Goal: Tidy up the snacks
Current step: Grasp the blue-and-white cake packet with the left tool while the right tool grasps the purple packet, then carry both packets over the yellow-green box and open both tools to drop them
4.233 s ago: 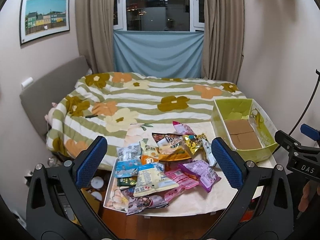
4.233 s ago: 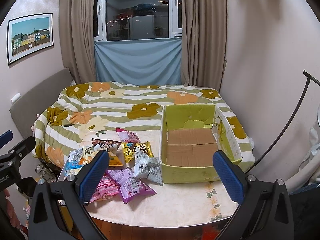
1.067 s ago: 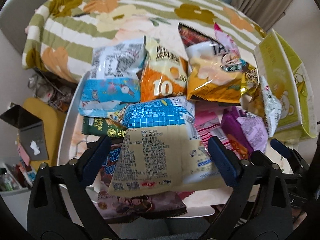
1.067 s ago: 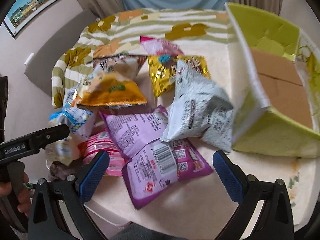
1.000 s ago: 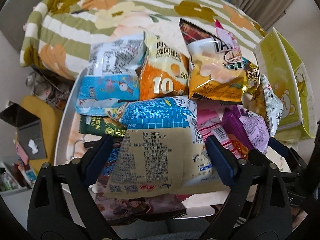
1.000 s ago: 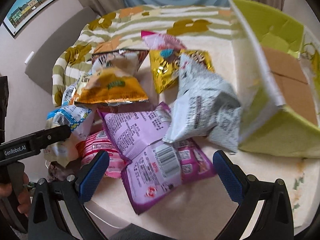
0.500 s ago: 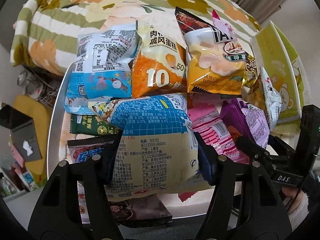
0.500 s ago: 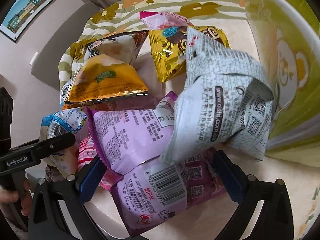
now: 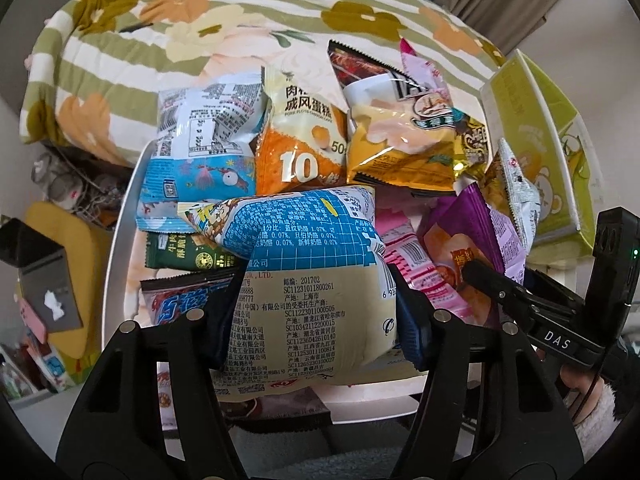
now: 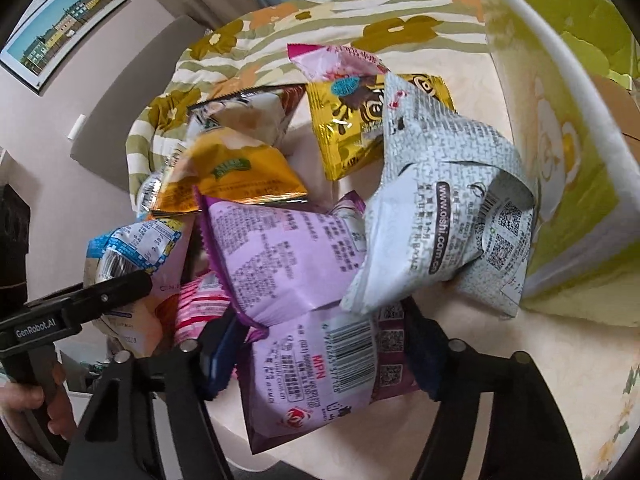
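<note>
A heap of snack bags lies on a white table (image 9: 120, 236). My left gripper (image 9: 318, 316) points steeply down and its jaws are closing; both pads press the sides of a cream-and-blue bag (image 9: 312, 280) at the heap's near edge. My right gripper (image 10: 322, 348) is also closing, its pads squeezing a purple bag (image 10: 316, 376) that lies flat on the table (image 10: 500, 400), partly under a second purple bag (image 10: 280, 252) and a grey-white bag (image 10: 432, 216). An open green cardboard box (image 10: 560, 128) stands right of the heap; it is the green box (image 9: 532, 128) in the left wrist view.
Orange (image 9: 300, 156), yellow (image 9: 396, 148), blue-white (image 9: 200, 148) and dark green (image 9: 180, 256) bags crowd the heap. A bed with a flowered striped quilt (image 9: 160, 20) lies beyond the table. A yellow stool with a dark box (image 9: 44, 284) stands low on the left.
Both grippers came down onto the heap. The left jaws closed on the cream-and-blue bag, then the right jaws closed from wide open onto the purple bag.
</note>
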{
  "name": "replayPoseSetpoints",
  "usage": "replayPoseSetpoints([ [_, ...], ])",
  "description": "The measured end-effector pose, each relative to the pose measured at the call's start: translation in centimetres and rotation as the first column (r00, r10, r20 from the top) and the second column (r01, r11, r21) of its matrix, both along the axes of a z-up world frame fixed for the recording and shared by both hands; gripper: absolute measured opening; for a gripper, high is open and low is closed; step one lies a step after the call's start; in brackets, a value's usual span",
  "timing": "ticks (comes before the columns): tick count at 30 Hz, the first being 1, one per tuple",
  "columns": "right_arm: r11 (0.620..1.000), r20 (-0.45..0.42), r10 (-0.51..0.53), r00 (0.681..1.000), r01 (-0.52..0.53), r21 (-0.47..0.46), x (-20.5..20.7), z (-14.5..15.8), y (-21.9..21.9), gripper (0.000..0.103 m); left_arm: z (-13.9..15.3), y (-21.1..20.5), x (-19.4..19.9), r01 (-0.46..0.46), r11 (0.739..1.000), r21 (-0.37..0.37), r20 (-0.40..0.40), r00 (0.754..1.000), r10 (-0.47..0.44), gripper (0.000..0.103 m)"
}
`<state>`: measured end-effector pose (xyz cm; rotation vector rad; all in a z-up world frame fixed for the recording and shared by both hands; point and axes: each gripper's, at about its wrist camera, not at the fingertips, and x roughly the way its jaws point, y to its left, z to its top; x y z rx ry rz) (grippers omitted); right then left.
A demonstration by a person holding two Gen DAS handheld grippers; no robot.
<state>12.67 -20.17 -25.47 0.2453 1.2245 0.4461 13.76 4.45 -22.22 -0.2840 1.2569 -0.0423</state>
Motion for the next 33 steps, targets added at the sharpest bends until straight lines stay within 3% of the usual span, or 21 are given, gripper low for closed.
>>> replayPoseSetpoints([
  [11, 0.999, 0.051, -0.031, 0.998, 0.029, 0.040, -2.6, 3.5, 1.1, 0.063, 3.2, 0.5, -1.9, 0.010, 1.000, -0.013, 0.067, 0.998, -0.009, 0.059],
  [22, 0.997, 0.147, -0.059, 0.987, 0.051, 0.063, -3.9, 10.1, 2.4, 0.063, 9.6, 0.8, -1.6, 0.061, 0.997, -0.044, 0.229, 0.972, -0.049, 0.059],
  [27, 0.995, 0.219, -0.083, 0.972, 0.067, 0.079, -4.0, 14.0, 1.4, 0.063, 12.2, -1.1, 0.3, 0.103, 0.993, -0.051, 0.287, 0.954, -0.084, 0.059],
  [33, 0.989, 0.308, -0.148, 0.940, 0.139, 0.050, -2.3, 17.8, -2.9, 0.063, 14.7, -6.1, 3.9, 0.162, 0.986, -0.030, 0.335, 0.931, -0.143, 0.059],
])
